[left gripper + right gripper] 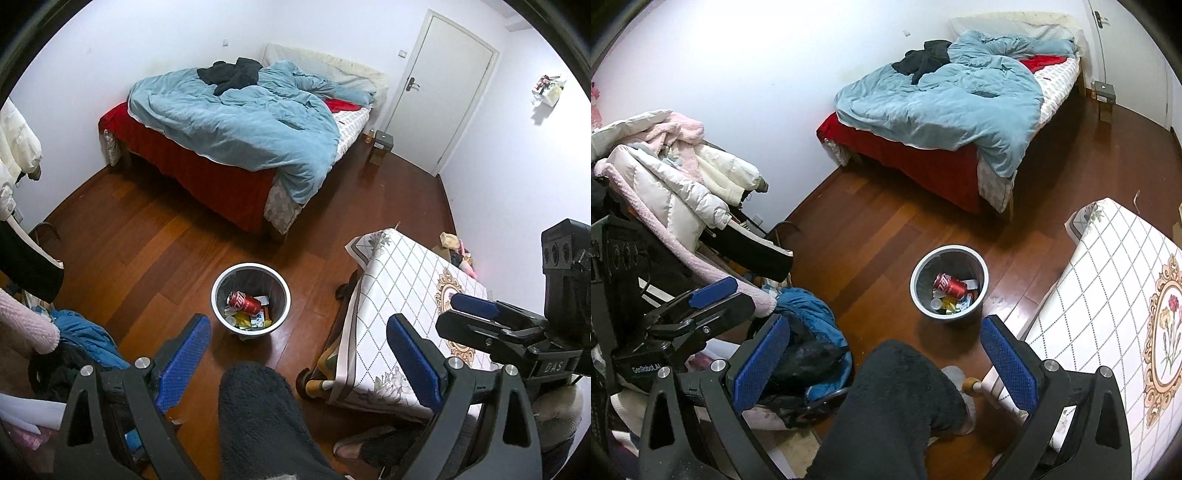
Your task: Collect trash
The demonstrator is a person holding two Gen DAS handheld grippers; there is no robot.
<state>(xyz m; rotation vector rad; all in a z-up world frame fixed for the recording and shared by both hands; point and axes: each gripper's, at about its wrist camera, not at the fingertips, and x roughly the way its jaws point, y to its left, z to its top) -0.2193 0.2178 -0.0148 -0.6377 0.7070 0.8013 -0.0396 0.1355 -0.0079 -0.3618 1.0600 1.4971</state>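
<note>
Both fisheye views are evenly and brightly lit from overhead. The plain white wall [738,74] is washed out by glare. Straight lines are bent toward dark, vignetted corners. A soft shadow is cast beside the round grey wastebasket [221,280]. Focus stays sharp throughout.

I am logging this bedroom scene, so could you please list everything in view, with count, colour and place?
Trash bin: one, grey, on the floor between bed and table.
Can: one, red, inside the bin among scraps.
Bed: one, red-sided, against the far wall.
Duvet: one, light blue, crumpled on the bed.
Table: one, white patterned cloth, right side.
Door: one, white, far corner.
Clothes pile: one, white and pink, left side.
Left gripper: open, blue pads.
Right gripper: open, blue pads.
Leg: dark fleece, below the grippers.
</note>
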